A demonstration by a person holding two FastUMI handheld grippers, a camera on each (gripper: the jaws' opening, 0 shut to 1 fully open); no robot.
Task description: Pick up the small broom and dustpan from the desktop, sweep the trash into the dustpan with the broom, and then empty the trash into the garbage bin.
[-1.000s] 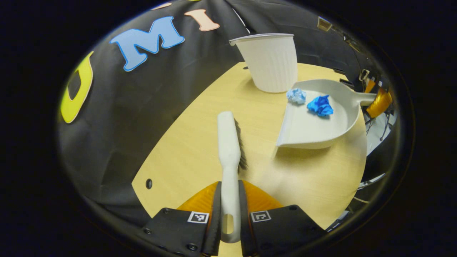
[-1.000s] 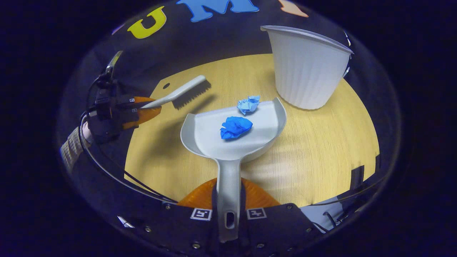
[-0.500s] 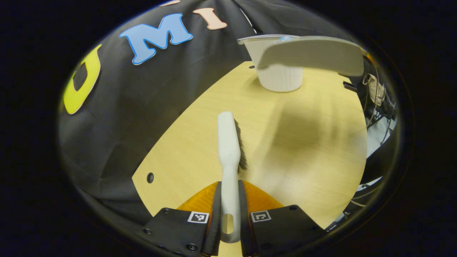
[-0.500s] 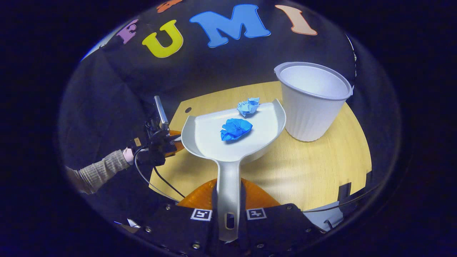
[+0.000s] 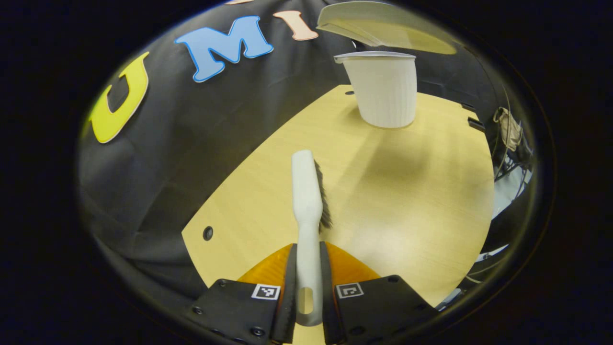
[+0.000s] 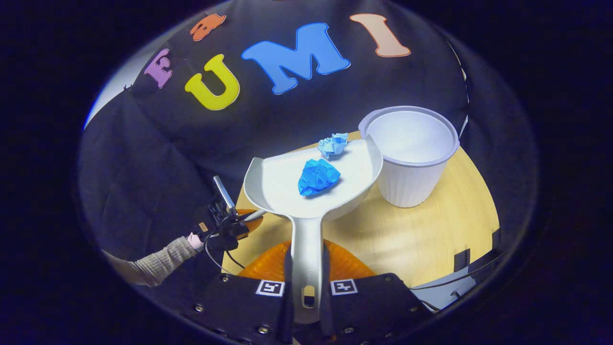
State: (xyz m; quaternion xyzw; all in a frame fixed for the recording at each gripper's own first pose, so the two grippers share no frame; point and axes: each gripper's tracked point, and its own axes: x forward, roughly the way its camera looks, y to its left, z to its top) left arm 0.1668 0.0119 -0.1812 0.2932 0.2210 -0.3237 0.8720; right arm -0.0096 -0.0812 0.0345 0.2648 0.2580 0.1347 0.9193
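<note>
1. Left gripper [image 5: 306, 282] clenched on the broom [image 5: 306, 191] handle, held above the desktop [image 5: 407, 201].
2. Right gripper [image 6: 306, 282] clenched on the dustpan [image 6: 287, 182] handle; dustpan raised beside the garbage bin [image 6: 407, 163].
3. Two blue paper wads [image 6: 318, 175] lie in the dustpan.

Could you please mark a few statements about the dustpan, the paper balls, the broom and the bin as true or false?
1. The right claw is shut on the dustpan handle. True.
2. Both blue paper balls already lie in the bin. False: they lie in the dustpan, the paler one near its front lip.
3. The left claw holds the broom by its handle. True.
4. The bin has tipped over. False: it stands upright on the table.
5. The dustpan rests flat on the table. False: it is held up in the air beside the bin.
</note>
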